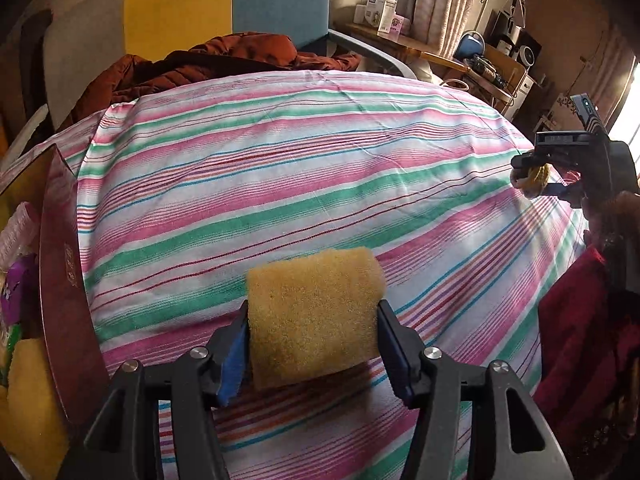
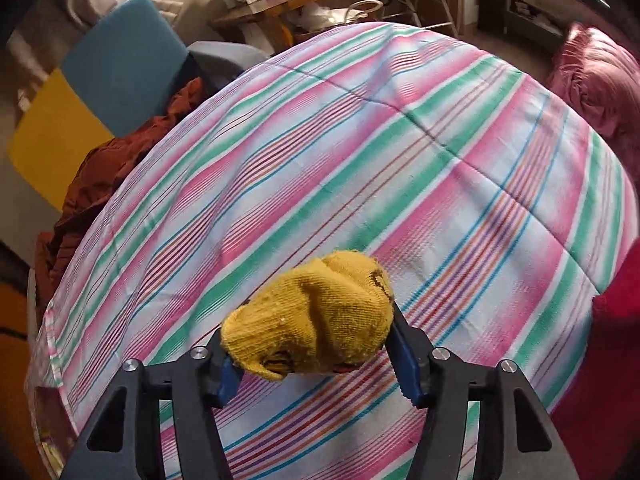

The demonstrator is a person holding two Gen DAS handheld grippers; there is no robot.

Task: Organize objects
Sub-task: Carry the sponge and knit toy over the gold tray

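A tan-yellow sponge block (image 1: 316, 312) sits between the blue pads of my left gripper (image 1: 312, 322), which is shut on its two sides and holds it over the striped cloth (image 1: 280, 160). In the right wrist view, my right gripper (image 2: 312, 346) is shut on a balled-up mustard-yellow knitted cloth (image 2: 316, 320) above the same striped cloth (image 2: 420, 168). The left wrist view also shows the right gripper (image 1: 534, 180) at the far right edge, with the yellow knitted cloth (image 1: 536, 178) in its jaws and a hand behind it.
A dark red open box (image 1: 64, 280) stands at the left edge; a yellow sponge (image 1: 28, 392), a purple packet (image 1: 18, 284) and other items lie in it. A rust-brown jacket (image 1: 224, 60) lies behind the table. Red fabric (image 1: 572, 320) is at the right.
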